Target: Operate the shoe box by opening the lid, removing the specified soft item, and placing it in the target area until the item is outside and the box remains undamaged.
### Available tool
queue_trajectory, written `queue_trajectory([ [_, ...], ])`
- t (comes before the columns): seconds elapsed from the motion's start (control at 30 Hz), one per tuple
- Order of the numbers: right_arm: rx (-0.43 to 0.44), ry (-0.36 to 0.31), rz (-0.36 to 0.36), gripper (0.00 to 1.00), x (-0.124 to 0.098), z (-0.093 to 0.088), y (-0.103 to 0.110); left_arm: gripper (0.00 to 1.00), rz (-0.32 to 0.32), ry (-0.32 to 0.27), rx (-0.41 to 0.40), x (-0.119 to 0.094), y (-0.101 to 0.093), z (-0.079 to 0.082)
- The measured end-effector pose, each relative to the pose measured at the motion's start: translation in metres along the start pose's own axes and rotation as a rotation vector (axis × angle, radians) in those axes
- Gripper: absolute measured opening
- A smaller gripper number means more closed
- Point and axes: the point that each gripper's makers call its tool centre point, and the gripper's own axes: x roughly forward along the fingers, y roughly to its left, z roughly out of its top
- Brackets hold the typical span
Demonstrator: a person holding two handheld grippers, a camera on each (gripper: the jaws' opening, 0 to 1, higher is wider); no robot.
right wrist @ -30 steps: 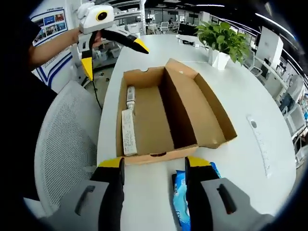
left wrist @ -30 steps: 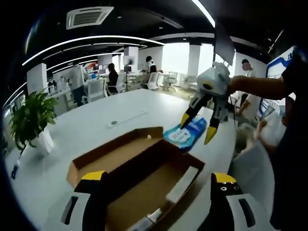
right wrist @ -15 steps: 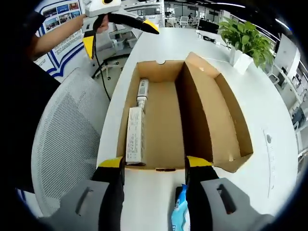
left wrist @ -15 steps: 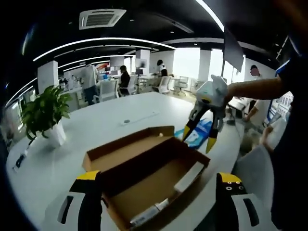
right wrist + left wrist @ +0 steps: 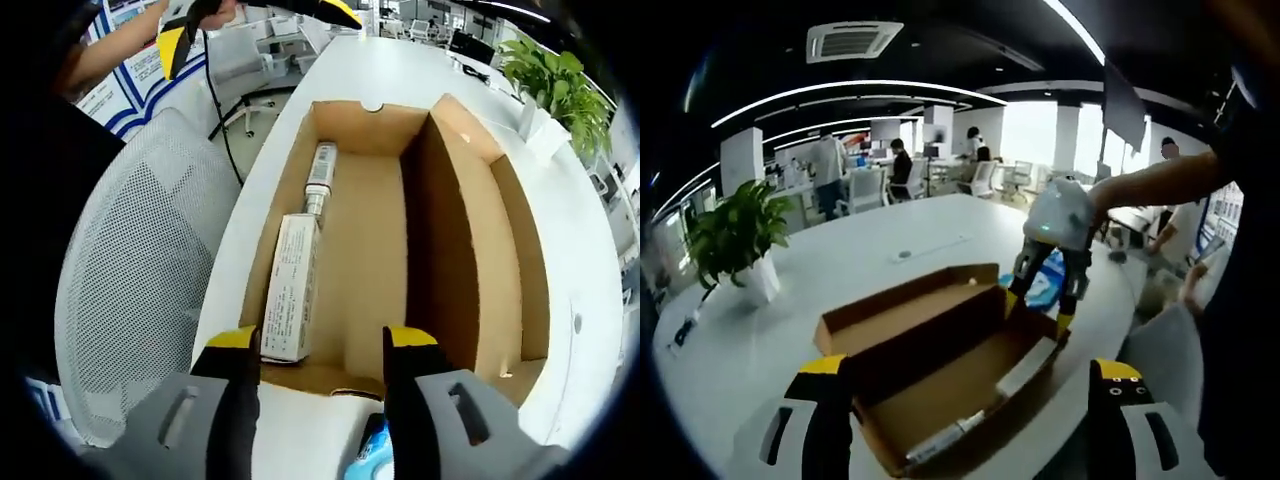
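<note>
The brown shoe box (image 5: 425, 230) lies open on the white table (image 5: 590, 230), its lid (image 5: 512, 250) folded flat to one side. A white carton (image 5: 290, 290) and a tube (image 5: 318, 175) lie along one inner wall. My right gripper (image 5: 322, 345) hovers open over the box's near end, seen from across as the right gripper (image 5: 1037, 310). The blue soft pack (image 5: 365, 455) rests on the table just outside the box, partly hidden under the jaws; the blue pack (image 5: 1044, 289) peeks out behind the right gripper. My left gripper (image 5: 970, 375) is open and held above the box's (image 5: 930, 335) other end.
A white mesh chair (image 5: 130, 300) stands against the table edge beside the box. A potted plant (image 5: 735, 235) sits on the table beyond the lid side. A long white strip (image 5: 935, 245) lies farther along the table. People and desks are in the background.
My right gripper has moved forward from above the blue pack to over the box's end. The pack stays on the table. The left gripper has barely shifted.
</note>
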Motion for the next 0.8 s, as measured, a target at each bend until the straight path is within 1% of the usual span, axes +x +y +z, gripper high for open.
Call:
queue_trajectory([
  [0.1,-0.010,0.013,0.020,0.45,0.006,0.000,0.002,1.00,0.003,-0.004,0.002,-0.002,-0.001,-0.001],
  [0.23,-0.007,0.028,0.031,0.44,0.016,-0.002,0.002,1.00,0.019,-0.012,-0.009,-0.007,0.004,-0.005],
  [0.3,-0.007,0.038,0.043,0.42,0.020,-0.002,0.005,1.00,0.030,-0.013,-0.019,-0.009,0.006,-0.007],
  [0.43,-0.013,0.051,0.040,0.40,0.025,-0.003,0.005,1.00,0.041,-0.015,-0.038,-0.013,0.009,-0.014],
  [0.6,-0.005,0.047,0.050,0.34,0.027,-0.003,0.004,1.00,0.047,-0.007,-0.048,-0.013,0.009,-0.023],
  [0.67,-0.001,0.047,0.060,0.30,0.026,-0.001,0.012,1.00,0.048,-0.007,-0.054,-0.013,0.009,-0.025],
  [0.8,0.011,0.046,0.063,0.22,0.027,-0.001,0.015,1.00,0.048,-0.010,-0.050,-0.013,0.007,-0.026],
])
